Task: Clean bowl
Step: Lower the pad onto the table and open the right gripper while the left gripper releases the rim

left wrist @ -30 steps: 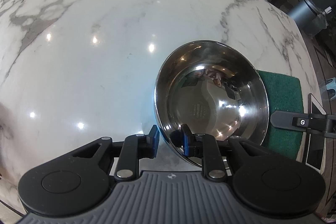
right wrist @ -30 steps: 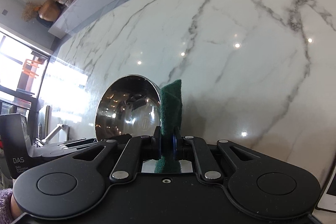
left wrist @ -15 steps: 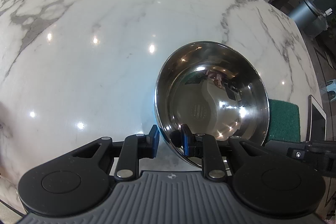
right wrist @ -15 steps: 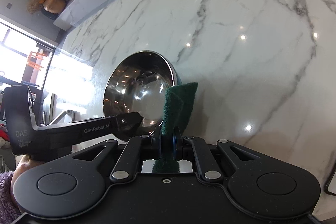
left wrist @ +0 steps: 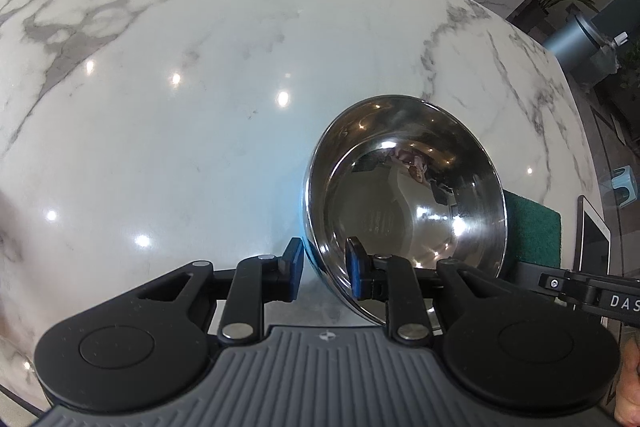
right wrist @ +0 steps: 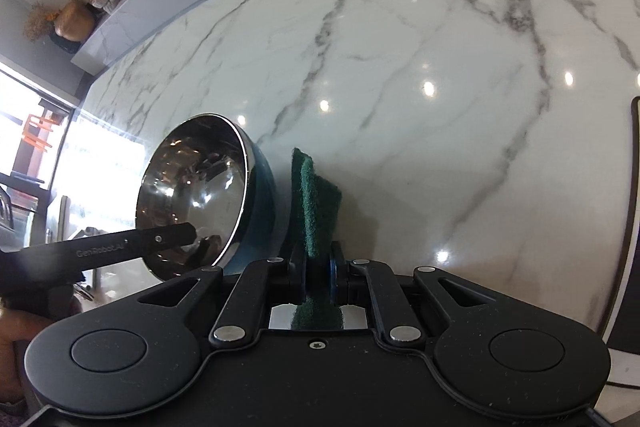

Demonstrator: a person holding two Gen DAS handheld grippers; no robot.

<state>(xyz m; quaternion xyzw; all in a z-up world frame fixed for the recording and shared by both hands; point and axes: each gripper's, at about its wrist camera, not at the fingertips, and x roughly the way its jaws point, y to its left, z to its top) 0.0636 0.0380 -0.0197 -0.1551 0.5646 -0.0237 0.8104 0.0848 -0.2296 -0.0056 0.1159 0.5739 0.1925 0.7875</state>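
While my left hand-held gripper [left wrist: 323,267] clamps the near rim of the bowl [left wrist: 404,187], tilting it up off the marble bench [left wrist: 180,87], my right hand-held gripper [right wrist: 318,275] is closed on the green pad [right wrist: 318,205], held upright just beside the bowl's outer wall.

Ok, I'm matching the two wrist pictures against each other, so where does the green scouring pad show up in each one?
Left wrist view: the green scouring pad peeks out at right of centre, behind the steel bowl's rim.
Right wrist view: it stands on edge at lower centre, clamped between the right gripper's fingers, right of the bowl.
Shared landmark: the tilted steel bowl, beside the pad in both views.
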